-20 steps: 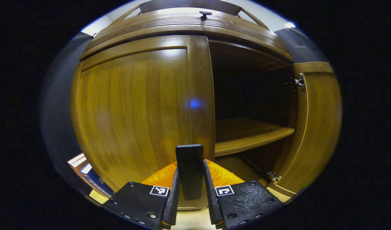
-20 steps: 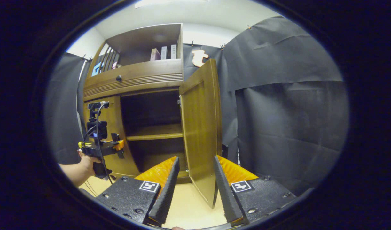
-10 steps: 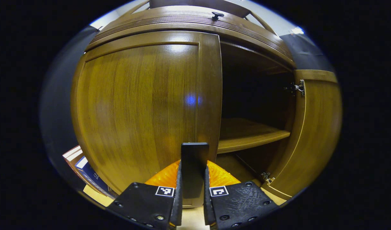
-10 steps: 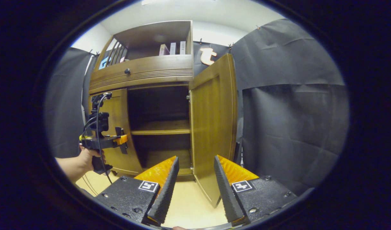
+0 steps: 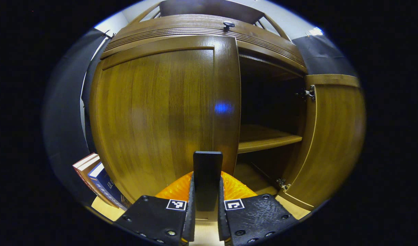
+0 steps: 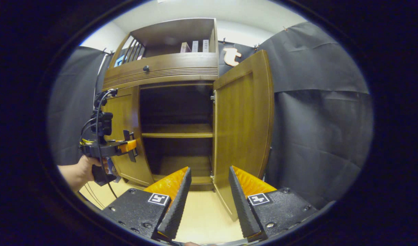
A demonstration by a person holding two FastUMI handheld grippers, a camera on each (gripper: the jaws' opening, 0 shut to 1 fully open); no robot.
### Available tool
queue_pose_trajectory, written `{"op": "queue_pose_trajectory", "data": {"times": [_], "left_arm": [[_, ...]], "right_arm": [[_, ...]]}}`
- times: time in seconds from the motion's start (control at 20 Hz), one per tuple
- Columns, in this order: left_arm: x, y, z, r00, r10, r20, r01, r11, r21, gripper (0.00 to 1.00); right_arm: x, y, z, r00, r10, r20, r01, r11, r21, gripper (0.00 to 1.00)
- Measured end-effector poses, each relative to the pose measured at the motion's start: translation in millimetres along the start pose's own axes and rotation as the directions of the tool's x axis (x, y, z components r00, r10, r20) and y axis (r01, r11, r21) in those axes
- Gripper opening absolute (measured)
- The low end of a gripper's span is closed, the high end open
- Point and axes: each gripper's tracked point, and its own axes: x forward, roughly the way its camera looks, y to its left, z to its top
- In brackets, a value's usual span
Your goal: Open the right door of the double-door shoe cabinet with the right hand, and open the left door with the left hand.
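Left door point(image 5: 161, 112): hard, stiff wood, swings on hinges. Left gripper point(image 5: 206, 212) pinched tight on its dark handle point(image 5: 207, 177), best spot to pull. Right gripper point(image 6: 206, 201) wide open, holding nothing.

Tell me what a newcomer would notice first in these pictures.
The wooden cabinet with its right door swung wide, baring a dark inside with one shelf. The left door looks about shut, and the left gripper is clamped on a dark handle at that door's inner edge. The right gripper hangs open, away from the cabinet and holding nothing.
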Motion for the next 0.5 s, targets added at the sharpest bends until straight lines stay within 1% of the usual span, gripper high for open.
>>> {"op": "queue_pose_trajectory", "data": {"times": [0.25, 0.4, 0.5], "left_arm": [[-25.6, 5.6, -3.9, 1.000, 0.011, -0.009, -0.011, 1.000, -0.007, 0.26], [-43.6, 10.5, -6.6, 1.000, 0.020, -0.014, -0.020, 1.000, -0.022, 0.26], [-53.8, 14.2, -8.5, 0.999, 0.031, -0.019, -0.032, 0.999, -0.026, 0.25]], "right_arm": [[8.6, 5.9, 4.7, 1.000, 0.016, 0.005, -0.016, 1.000, -0.002, 0.70], [12.4, 3.8, 4.1, 1.000, 0.008, 0.008, -0.008, 1.000, 0.001, 0.72], [15.9, 3.0, 2.0, 1.000, 0.009, 0.000, -0.009, 1.000, 0.005, 0.70]]}}
